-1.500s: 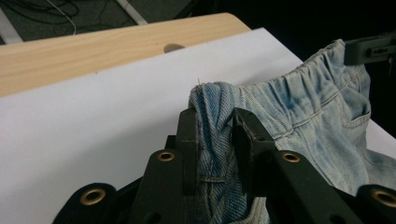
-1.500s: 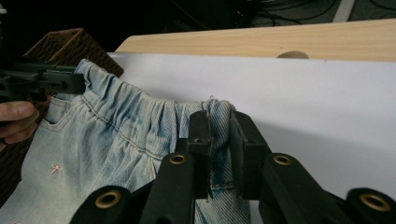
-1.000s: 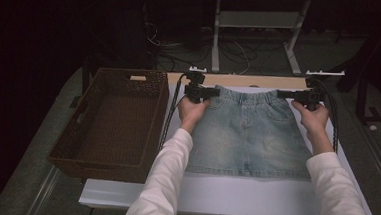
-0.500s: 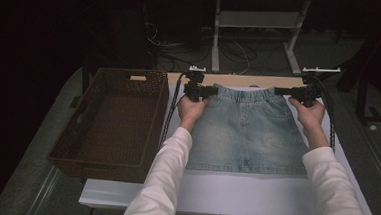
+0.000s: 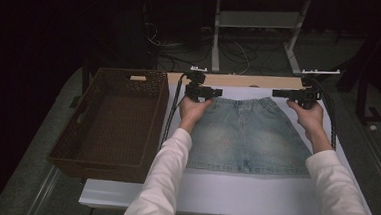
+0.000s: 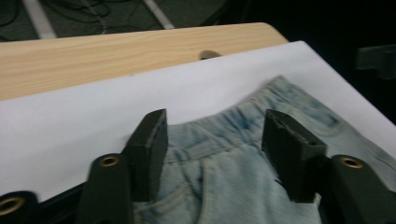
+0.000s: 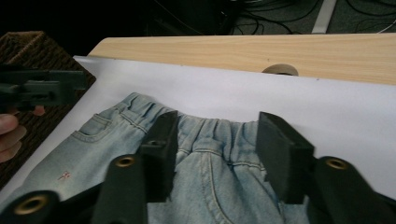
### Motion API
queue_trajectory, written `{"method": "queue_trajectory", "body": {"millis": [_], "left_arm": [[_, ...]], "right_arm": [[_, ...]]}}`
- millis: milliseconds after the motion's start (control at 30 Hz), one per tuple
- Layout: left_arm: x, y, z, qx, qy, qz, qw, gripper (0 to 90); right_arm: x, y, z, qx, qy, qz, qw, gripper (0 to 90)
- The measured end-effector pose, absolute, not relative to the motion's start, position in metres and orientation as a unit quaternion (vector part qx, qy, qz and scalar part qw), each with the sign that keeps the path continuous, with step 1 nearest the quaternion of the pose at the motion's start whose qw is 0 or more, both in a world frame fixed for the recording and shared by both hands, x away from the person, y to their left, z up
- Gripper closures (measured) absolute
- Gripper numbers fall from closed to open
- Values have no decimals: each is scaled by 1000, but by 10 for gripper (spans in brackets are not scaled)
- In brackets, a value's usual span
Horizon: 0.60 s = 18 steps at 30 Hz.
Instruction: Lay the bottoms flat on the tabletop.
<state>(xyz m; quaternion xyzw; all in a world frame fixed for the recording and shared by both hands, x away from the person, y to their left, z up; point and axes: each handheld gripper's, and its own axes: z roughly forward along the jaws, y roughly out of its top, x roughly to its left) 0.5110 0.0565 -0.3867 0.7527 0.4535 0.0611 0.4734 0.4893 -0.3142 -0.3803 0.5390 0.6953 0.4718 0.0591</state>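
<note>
The denim skirt (image 5: 249, 136) lies flat on the white sheet (image 5: 203, 193) in the middle of the tabletop (image 5: 240, 81), waistband far, apparently smoothed for folding. Your left gripper (image 5: 214, 93) and right gripper (image 5: 279, 93) sit at its far corners; their jaws have just been opening and stand spread, waistband between, unpinched. The wicker basket (image 5: 112, 128) waits left. Your arms hide the skirt's side edges.

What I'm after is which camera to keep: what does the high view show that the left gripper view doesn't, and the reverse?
High view: the wicker basket beside the denim skirt, and the skirt down to its hem. Left gripper view: a close look at the left gripper, whose jaws stand open, having just opened, with the waistband between them. Shared: skirt, white sheet, wooden table edge.
</note>
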Motion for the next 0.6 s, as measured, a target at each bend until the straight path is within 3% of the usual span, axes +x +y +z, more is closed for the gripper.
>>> {"method": "queue_trajectory", "body": {"millis": [600], "left_arm": [[456,66,-362,762,419,35,492,170]], "right_arm": [[431,-296,-362,493,715,493,53,40]]}}
